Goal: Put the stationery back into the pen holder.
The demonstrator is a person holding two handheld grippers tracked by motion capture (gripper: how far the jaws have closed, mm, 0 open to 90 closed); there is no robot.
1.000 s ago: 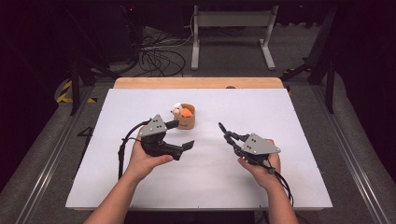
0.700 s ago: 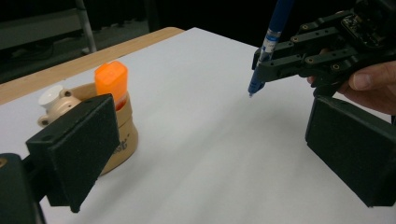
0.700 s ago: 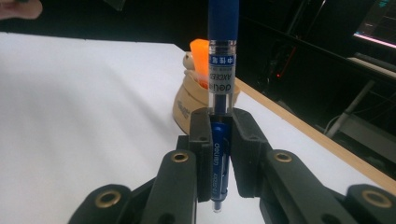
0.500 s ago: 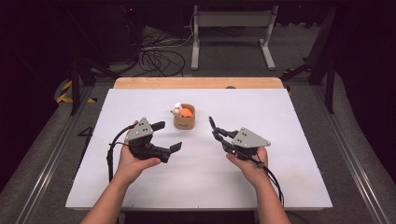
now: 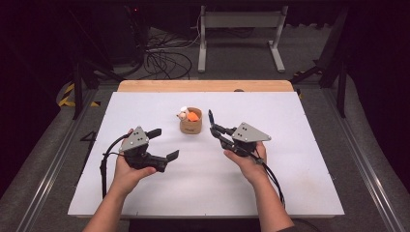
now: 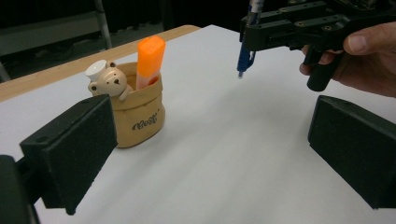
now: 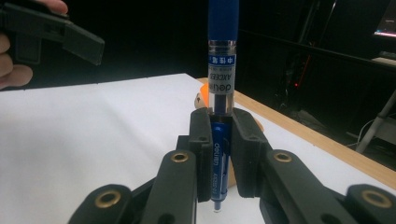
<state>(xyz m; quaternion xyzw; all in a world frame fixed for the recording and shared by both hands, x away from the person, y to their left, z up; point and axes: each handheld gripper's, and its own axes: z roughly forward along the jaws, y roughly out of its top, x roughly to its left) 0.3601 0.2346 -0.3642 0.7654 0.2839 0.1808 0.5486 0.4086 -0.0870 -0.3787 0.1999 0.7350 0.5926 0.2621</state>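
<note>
High view: nearest the camera, two forearms come in from the bottom edge, one hand on each of the two grippers over the white table [image 5: 290, 188]. The left gripper [image 5: 165, 144] sits at the near left, its jaws spread wide apart with nothing between them and touching nothing; in the left gripper view the two black pads [image 6: 74, 149] stand far apart with bare table between them. A black cable [image 5: 103, 164] loops from it past the left wrist.

A little farther and to the right, the right gripper [image 5: 211, 126] has its jaws closed tight on one blue pen [image 7: 221, 88]. In the right gripper view the pen stands upright between the jaws, clamped around its lower barrel, the clear section with the printed label and the blue upper barrel rising above them. In the left gripper view the pen's tip [image 6: 242, 63] points down and hangs clear of the table.

Farther still, near the table's middle and just left of the right gripper, stands one small tan pouch-shaped holder [image 6: 140, 116]. It holds one orange highlighter [image 6: 150, 58], upright, and a small bear figure [image 6: 106, 78] with a white cap peeks over its rim. The pen is near the holder but apart from it
</note>
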